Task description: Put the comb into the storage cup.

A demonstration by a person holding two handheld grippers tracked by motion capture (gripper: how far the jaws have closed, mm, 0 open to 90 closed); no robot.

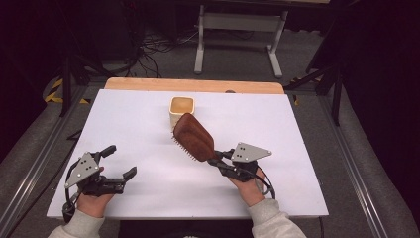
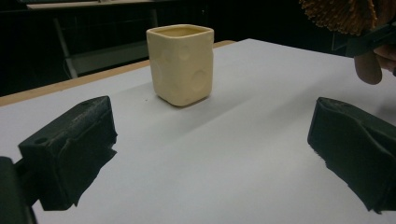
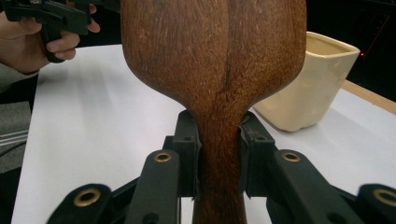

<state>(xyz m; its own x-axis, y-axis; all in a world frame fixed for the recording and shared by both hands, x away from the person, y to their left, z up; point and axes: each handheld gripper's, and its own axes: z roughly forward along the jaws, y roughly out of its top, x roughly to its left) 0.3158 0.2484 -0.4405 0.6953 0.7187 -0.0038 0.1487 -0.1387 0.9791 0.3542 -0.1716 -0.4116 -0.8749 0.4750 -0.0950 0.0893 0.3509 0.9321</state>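
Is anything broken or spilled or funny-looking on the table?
Nothing looks broken or spilled. The yellow cup stands upright on the white table. The wooden hairbrush is up in the air, tilted, because the right gripper is holding its handle. The left gripper is open and holds nothing.

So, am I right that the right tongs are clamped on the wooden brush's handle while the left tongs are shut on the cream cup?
Not quite. The right tongs do clamp the wooden brush by its handle, but the left tongs are open and hold nothing. The left gripper view shows their jaws wide apart, with the cream cup standing untouched on the white table beyond them.
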